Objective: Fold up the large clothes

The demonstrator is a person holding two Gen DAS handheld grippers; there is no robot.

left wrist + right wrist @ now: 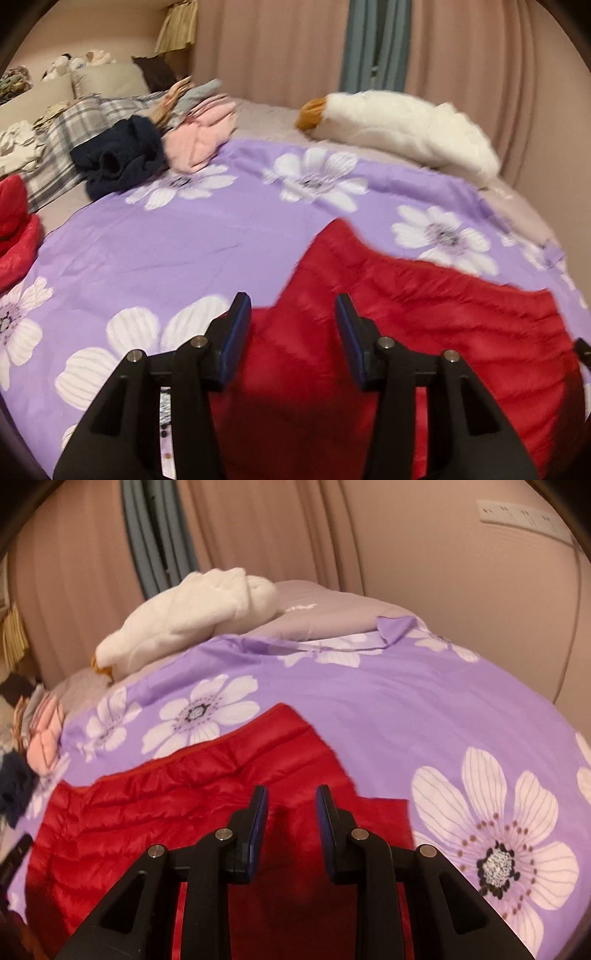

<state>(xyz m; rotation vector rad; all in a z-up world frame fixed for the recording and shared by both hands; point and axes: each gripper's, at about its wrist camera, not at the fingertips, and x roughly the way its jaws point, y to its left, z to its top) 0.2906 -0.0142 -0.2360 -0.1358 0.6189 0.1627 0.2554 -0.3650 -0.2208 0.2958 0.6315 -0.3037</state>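
A red quilted jacket (424,325) lies spread on a purple sheet with white flowers (166,240). In the left wrist view my left gripper (291,306) hovers over the jacket's near left part. Its blue pads stand apart and nothing is pressed between them. In the right wrist view the red jacket (177,797) reaches left across the purple sheet (406,720). My right gripper (291,794) has its jaws narrow, with a bunched fold of the red fabric between the pads.
A white plush goose (399,125) lies at the far side of the bed. A pile of navy, pink and grey clothes (147,147) sits at the far left beside a plaid cover (59,147). Another red item (14,229) lies at the left edge. Curtains hang behind.
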